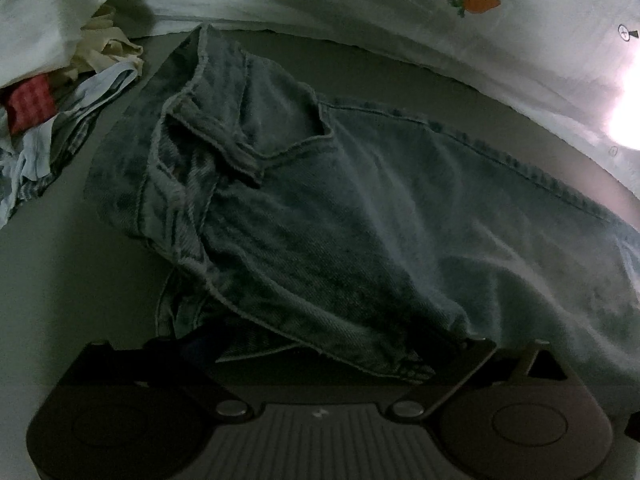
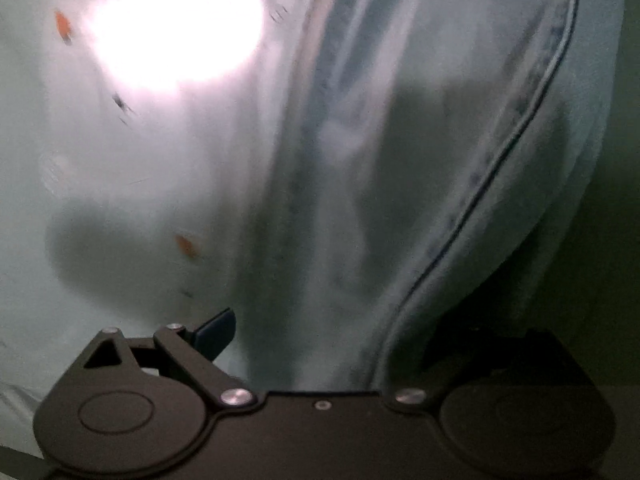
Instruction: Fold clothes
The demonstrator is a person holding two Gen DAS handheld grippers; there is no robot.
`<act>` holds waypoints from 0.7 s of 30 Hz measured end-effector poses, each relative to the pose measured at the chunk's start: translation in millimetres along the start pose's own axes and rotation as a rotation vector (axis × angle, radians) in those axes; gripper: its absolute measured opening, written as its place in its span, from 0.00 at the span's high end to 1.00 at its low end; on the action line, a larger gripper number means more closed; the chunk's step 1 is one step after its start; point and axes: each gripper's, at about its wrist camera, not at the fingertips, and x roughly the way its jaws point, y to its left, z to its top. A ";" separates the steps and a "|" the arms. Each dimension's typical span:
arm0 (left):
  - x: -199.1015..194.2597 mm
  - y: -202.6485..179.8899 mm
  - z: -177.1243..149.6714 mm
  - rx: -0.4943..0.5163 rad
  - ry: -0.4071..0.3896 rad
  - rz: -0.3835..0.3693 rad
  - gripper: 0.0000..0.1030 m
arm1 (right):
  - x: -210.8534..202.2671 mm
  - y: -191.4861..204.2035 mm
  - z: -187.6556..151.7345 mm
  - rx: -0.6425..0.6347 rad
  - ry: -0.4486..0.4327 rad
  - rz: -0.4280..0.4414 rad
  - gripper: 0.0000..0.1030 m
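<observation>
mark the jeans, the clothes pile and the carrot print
jeans [image 1: 320, 208], left wrist view, middle of the denim.
clothes pile [image 1: 60, 100], left wrist view, crumpled garments.
carrot print [image 1: 480, 3], left wrist view, orange body.

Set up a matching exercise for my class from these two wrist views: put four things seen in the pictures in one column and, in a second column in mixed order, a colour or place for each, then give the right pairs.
Things
1. jeans
2. carrot print
3. pile of clothes
4. red cloth

Descriptions
A. orange, on the white sheet at the far side
B. heaped at the left edge of the left wrist view
C. faded blue denim, spread across the middle
D. tucked in the heap, under the white cloth

Pairs: 1-C, 2-A, 3-B, 4-D
</observation>
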 end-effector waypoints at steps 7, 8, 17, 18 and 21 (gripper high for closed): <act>2.6 -1.2 -0.3 0.014 0.013 -0.007 0.01 | 34.9 32.9 -8.8 -0.145 0.077 0.008 0.02; 3.5 -0.8 0.8 0.012 0.018 -0.008 0.01 | 41.8 37.9 -9.6 -0.182 0.096 -0.013 0.02; 3.2 4.3 -1.3 0.000 0.014 -0.037 0.00 | 68.2 63.3 -41.3 -0.367 0.307 -0.100 0.00; 3.0 5.1 -1.2 0.000 0.015 -0.039 0.01 | 63.0 56.5 -42.1 -0.336 0.317 -0.087 0.00; 2.8 7.1 -0.9 -0.004 0.018 -0.046 0.01 | 47.3 36.3 -44.4 -0.243 0.345 -0.045 0.01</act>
